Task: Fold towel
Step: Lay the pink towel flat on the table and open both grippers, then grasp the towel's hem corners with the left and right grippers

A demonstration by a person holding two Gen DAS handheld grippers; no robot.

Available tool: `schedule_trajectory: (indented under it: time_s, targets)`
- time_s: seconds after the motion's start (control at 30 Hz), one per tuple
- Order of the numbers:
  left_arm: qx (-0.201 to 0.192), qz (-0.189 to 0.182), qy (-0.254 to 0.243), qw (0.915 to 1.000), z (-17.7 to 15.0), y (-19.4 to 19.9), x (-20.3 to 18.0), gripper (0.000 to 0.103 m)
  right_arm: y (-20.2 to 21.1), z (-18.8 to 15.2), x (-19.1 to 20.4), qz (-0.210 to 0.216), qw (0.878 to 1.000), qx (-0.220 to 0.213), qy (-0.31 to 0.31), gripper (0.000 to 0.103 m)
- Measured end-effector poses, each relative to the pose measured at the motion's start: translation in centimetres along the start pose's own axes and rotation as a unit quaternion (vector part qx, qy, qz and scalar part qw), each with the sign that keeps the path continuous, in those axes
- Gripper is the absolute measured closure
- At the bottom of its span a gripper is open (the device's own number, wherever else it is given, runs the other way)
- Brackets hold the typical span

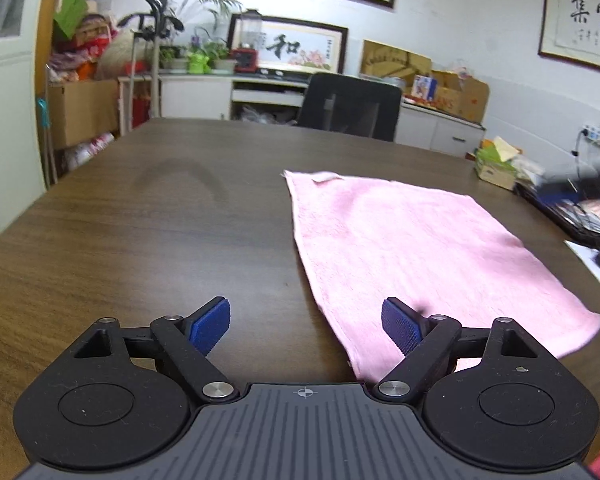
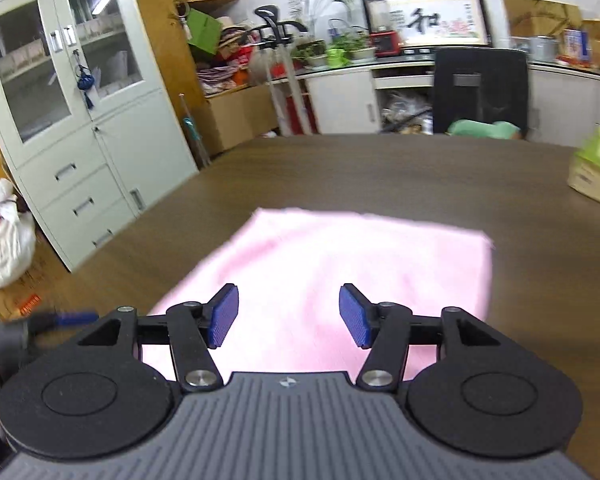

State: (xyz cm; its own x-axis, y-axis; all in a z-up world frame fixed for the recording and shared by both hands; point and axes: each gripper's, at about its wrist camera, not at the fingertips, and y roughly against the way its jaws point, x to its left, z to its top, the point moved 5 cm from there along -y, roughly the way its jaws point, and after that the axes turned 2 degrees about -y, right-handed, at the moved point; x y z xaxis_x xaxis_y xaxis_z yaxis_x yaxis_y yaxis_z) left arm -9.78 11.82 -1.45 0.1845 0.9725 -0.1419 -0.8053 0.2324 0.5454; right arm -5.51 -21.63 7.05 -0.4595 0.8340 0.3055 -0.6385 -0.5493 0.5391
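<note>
Two views show the scene, one from each wrist; in the left wrist view the left tongs (image 1: 306, 330) point forward and somewhat down over the dark wooden worktop (image 1: 148, 240); their blue pads (image 1: 211, 330) stand wide apart and nothing is between them; the pink towel (image 1: 412, 256) lies flat on the worktop, ahead and to the right; its near corner passes under the right finger of these tongs, and I cannot tell if the finger touches it; the left finger is over bare wood; a black office chair (image 1: 350, 104) stands behind the far edge of the worktop; at the right edge a green tissue box (image 1: 496, 164) sits near the towel, apart from it.

In the right wrist view, which is blurred, the right tongs (image 2: 289, 316) also tilt forward and down, directly above the towel (image 2: 340, 264); their pads (image 2: 223, 316) are apart, with no cloth gripped between them; the towel is spread on the worktop (image 2: 380, 176) below both fingers; a pale cabinet (image 2: 80, 112) with glass doors stands at the left, beyond the worktop edge.
</note>
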Motion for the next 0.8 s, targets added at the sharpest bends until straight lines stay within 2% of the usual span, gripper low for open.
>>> schedule_trajectory:
  time_s: [0.1,0.2,0.33,0.53,0.73,0.8]
  targets:
    - [0.011,-0.021,0.004,0.9997,-0.3,0.1,-0.5,0.02,3.3,-4.1,-1.8,-0.017,1.0,-0.009,-0.006,0.035]
    - [0.029,-0.038,0.009,0.9988,-0.6,-0.4,-1.5,0.02,5.3,-7.5,-3.1,-0.036,0.999,-0.015,-0.017,0.035]
    - [0.046,-0.041,0.02,0.9979,-0.9,-1.1,-2.5,0.02,6.1,-10.6,-4.3,-0.043,0.998,-0.011,-0.046,0.034]
    - [0.061,-0.034,0.049,0.9963,-0.9,-1.6,-2.5,0.018,6.1,-11.9,-3.5,-0.036,0.998,-0.027,-0.048,0.034]
    - [0.064,-0.026,0.051,0.9963,-0.8,-2.0,-2.8,0.016,4.8,-11.8,-4.2,-0.029,0.996,-0.026,-0.082,0.035]
    - [0.064,-0.025,0.049,0.9964,-0.8,-2.1,-3.0,0.016,4.6,-11.8,-4.0,-0.025,0.996,-0.027,-0.083,0.041]
